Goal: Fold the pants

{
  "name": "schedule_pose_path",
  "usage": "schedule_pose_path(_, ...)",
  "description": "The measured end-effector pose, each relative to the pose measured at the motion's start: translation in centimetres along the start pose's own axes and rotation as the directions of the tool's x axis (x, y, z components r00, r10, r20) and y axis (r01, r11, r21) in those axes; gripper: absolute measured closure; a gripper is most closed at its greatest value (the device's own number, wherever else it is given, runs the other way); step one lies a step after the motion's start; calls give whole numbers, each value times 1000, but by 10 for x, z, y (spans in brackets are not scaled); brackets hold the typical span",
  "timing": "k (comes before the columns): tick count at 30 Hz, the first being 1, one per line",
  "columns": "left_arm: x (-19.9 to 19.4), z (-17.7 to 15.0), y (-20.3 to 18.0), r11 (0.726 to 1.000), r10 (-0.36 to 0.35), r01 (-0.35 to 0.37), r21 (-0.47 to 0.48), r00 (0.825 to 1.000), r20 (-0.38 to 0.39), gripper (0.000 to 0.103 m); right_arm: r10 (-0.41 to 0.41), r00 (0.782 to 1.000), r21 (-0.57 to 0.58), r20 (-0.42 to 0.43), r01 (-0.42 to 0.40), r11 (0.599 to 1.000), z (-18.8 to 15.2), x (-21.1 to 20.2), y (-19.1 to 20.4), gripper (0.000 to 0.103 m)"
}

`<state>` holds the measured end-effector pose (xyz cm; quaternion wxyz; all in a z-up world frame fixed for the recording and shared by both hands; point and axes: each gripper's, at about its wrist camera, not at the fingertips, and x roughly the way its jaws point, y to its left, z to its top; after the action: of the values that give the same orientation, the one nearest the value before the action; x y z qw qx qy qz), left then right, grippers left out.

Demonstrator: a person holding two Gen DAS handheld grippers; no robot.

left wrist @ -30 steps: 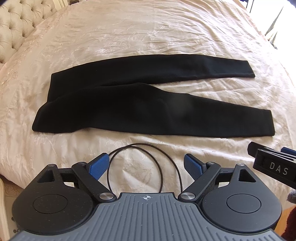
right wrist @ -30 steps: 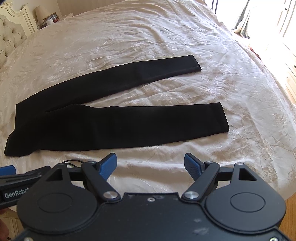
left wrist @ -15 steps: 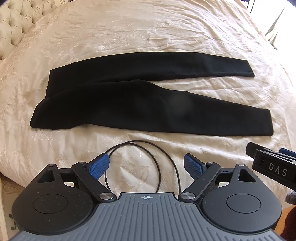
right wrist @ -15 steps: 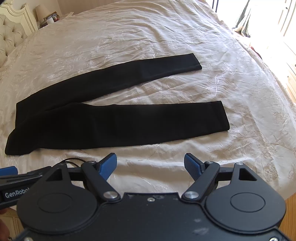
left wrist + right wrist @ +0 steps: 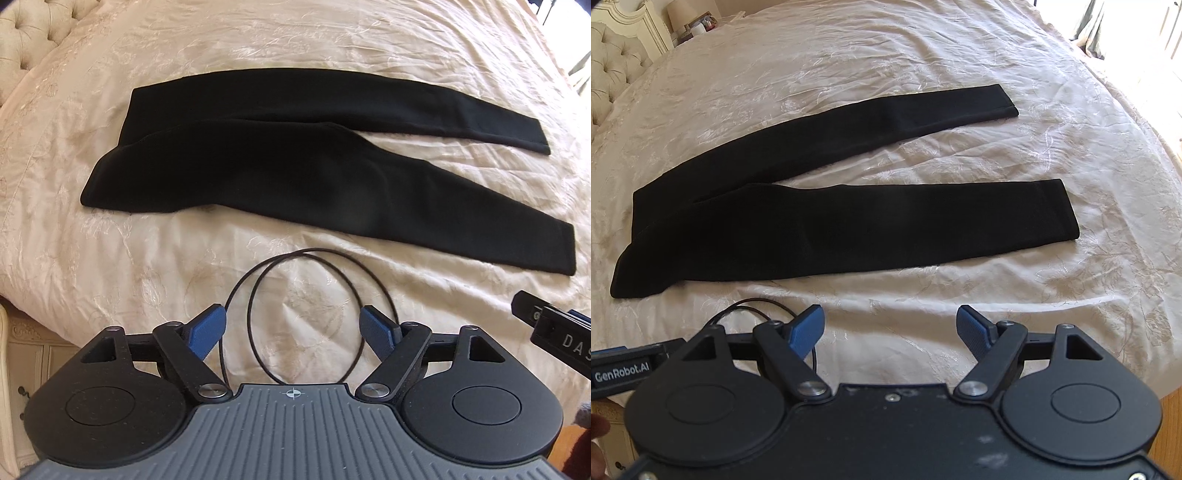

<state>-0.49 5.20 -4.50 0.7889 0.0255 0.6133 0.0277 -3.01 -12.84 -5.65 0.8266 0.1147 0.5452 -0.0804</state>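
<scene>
Black pants [image 5: 280, 177] lie flat on the cream bedspread [image 5: 258, 40], waist to the left and both legs spread apart toward the right. In the right wrist view the same pants [image 5: 820, 221] stretch across the middle, the near leg's cuff at the right. My left gripper [image 5: 293, 328] hovers over the bedspread in front of the waist end; its jaws are closing, with only a thin black cable loop [image 5: 314, 295] showing between them. My right gripper [image 5: 890, 328] stands open above bare bedspread in front of the near leg, holding nothing.
A tufted headboard [image 5: 613, 70] stands at the far left, with a nightstand and lamp [image 5: 683, 18] behind it. The bed's near edge and a cream cabinet [image 5: 22, 369] lie at the lower left. The other gripper's body [image 5: 554, 332] shows at the right.
The left wrist view has slid left and a bit lower, so the pants sit further right in it, and its jaws have narrowed slightly. The right wrist view is almost unchanged.
</scene>
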Motion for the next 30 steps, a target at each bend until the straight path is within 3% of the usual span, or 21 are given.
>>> schedule_pose_path(11,37,23,24,999,-27,28,23,998,-58,39,-46,998,65,-31,48,997,4,24,10,23)
schedule_pose_path(18,55,41,30,993,-44,53,103,995,-86,40,-232,962,19,-147,237,971,19,51,27,23)
schedule_pose_path(30,83,64,34,971,-12,43,234,991,-132,39,-225,929,-21,-293,229,973,24,90,61,23)
